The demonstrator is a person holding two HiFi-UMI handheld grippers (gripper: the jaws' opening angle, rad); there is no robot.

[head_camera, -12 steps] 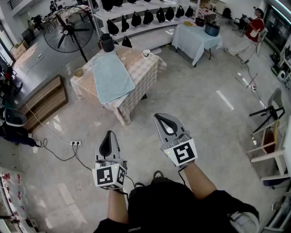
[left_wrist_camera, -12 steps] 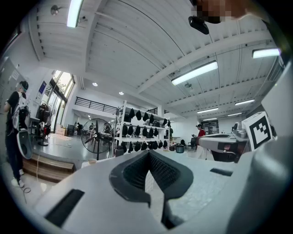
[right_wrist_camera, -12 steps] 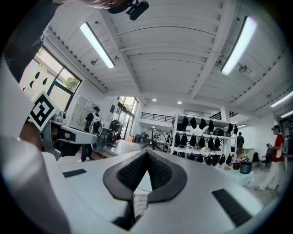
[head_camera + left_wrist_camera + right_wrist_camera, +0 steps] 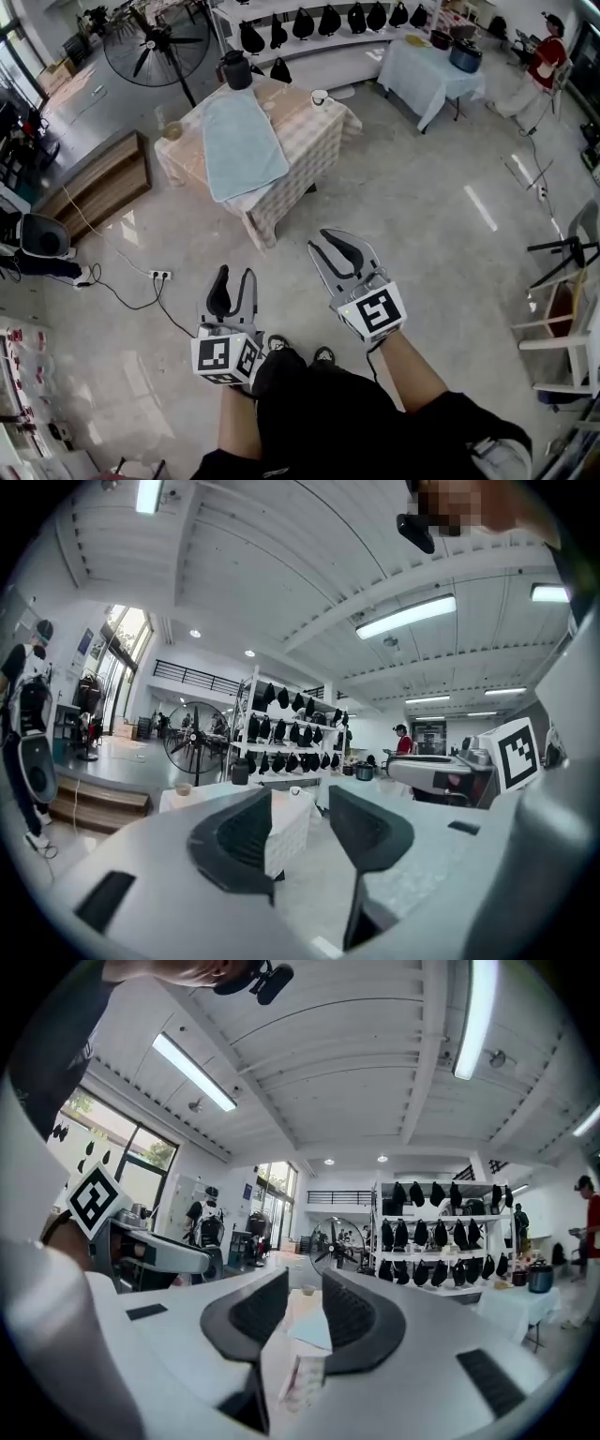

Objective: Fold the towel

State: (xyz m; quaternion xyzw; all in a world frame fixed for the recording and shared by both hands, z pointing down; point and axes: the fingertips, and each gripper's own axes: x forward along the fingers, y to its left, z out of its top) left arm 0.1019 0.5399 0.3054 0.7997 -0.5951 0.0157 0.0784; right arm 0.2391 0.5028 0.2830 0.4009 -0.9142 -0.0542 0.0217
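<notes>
1. Towel [image 4: 246,141] (light blue) was seen laid flat on the checked table [image 4: 319,141], well ahead of both grippers across open floor.
2. Left gripper [image 4: 232,277]: jaws were held apart, nothing btwn them but the far room. Right gripper [image 4: 336,242]: jaws were parted more narrowly, also empty; table & towel were seen far off through the gap.
3. Handling (judged): soft, light, limp cloth; no stiffness could be counted on, so sag was expected if lifted at one pt.
4. Hold pts (judged): the two near corners, where the end was draped over the table edge, one per gripper.
5. Long axis was seen to run from the far end by the black kettle [image 4: 236,68] to the near table edge, slanted slightly right in the head view.
</notes>
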